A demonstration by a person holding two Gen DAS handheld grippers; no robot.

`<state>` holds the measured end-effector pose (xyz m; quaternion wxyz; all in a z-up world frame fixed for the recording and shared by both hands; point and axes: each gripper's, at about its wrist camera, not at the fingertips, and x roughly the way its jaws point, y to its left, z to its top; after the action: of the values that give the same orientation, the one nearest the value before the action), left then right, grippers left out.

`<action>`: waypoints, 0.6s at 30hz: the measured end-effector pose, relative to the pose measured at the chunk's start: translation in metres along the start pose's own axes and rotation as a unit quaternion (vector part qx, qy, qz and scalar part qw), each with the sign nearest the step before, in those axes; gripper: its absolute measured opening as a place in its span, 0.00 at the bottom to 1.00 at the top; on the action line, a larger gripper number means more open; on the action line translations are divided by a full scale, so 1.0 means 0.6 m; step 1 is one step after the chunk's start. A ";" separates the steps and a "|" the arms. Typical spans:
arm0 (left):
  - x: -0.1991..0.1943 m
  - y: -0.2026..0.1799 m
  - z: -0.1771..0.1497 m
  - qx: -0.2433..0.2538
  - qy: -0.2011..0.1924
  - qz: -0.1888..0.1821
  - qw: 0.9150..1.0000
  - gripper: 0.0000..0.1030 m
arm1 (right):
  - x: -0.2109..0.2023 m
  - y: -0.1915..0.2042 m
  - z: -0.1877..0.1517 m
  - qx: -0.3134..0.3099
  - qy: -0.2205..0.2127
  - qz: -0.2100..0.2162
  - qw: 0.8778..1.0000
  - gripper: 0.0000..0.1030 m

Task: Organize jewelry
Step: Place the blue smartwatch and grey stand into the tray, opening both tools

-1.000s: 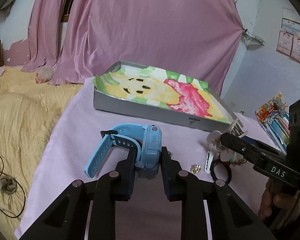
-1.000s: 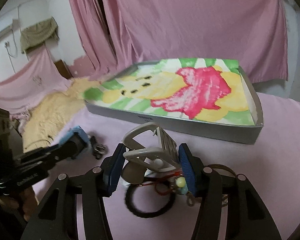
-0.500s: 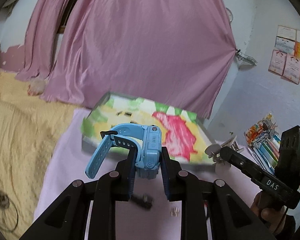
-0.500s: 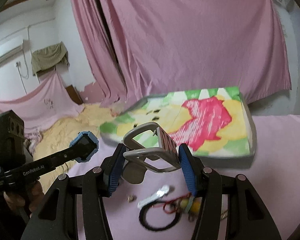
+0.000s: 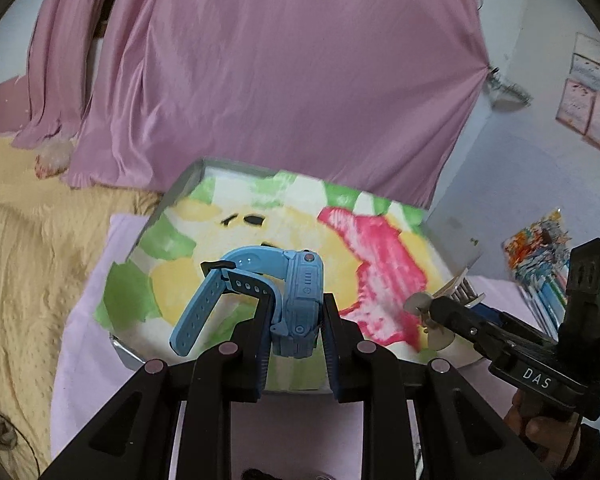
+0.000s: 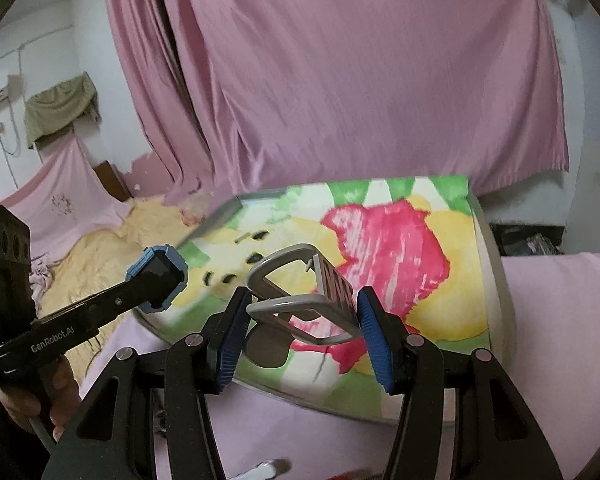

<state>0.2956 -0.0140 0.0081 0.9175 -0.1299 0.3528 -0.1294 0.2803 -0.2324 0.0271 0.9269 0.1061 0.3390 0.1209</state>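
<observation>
My left gripper [image 5: 296, 320] is shut on a blue watch [image 5: 300, 304], whose strap [image 5: 204, 308] hangs out to the left. It hovers above the near edge of a shallow grey box [image 5: 120, 350] lined with a yellow, green and pink picture. My right gripper [image 6: 300, 320] is shut on a grey hair claw clip [image 6: 300, 304], also over the box's [image 6: 496, 280] near edge. Each gripper shows in the other's view: the right one [image 5: 440, 312] at right, the left one [image 6: 156, 280] at left with the watch face.
The box lies on a pink cloth [image 6: 560, 340] over a table. A yellow bedspread [image 5: 28, 260] lies to the left. Pink curtains [image 5: 260, 80] hang behind. Small items [image 6: 268, 470] lie on the cloth below the right gripper. Colourful packets [image 5: 540, 248] lie at the far right.
Both grippers have lifted their items off the cloth and carried them forward to above the box. The loose jewelry has slid down out of view.
</observation>
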 end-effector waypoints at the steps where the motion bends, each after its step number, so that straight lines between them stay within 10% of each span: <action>1: 0.006 0.001 -0.001 -0.001 0.007 0.003 1.000 0.21 | 0.012 -0.003 -0.001 0.001 0.010 -0.003 1.000 0.48; 18: 0.022 0.010 -0.014 -0.003 0.046 0.031 0.998 0.33 | 0.059 -0.010 -0.016 0.011 0.057 0.007 0.998 0.49</action>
<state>0.3001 -0.0141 -0.0082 0.9035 -0.1153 0.3991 -0.1054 0.3014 -0.2263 -0.0030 0.9039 0.1121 0.3918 0.1297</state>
